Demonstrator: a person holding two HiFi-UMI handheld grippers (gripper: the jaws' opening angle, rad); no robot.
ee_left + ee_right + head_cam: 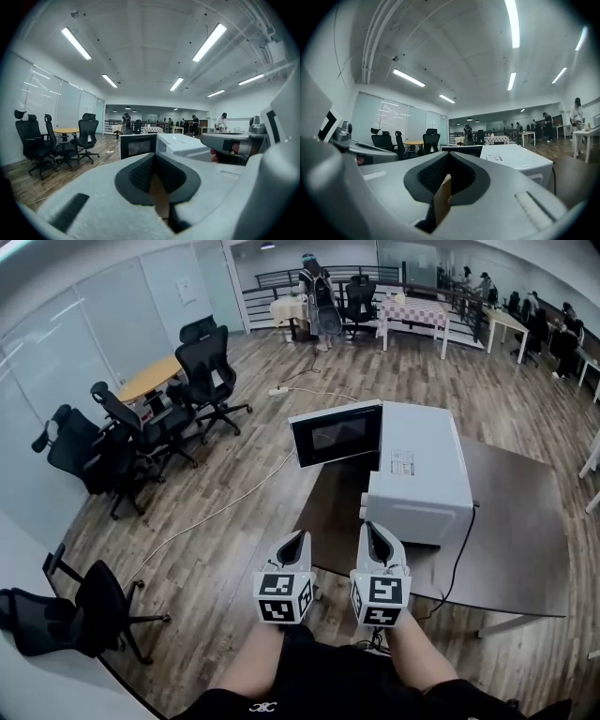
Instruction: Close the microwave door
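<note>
Open-plan room with a wood plank floor. A dark table takes up the right half of the head view.

Left of it, black office chairs ring a round wooden table. At the far end a person stands by a table with a checked cloth, and more people are at desks along the right wall.

The white microwave sits on the dark table toward its left side, top panel facing up at the head camera. Its door is wide open. It juts left from the body's far left corner and overhangs the floor past the table edge, with the dark window facing the person.

The left gripper and right gripper are held side by side in front of the person, both pointing at the microwave and both near its near side without touching it. The left is more toward the table's left edge; the right lines up with the microwave's near face.

Left jaws are closed together with nothing between them, per its own view. Right jaws are the same, pads meeting and empty. Neither touches the door.

A black power lead runs from the microwave across the tabletop toward the person. A white cable snakes across the floor.
</note>
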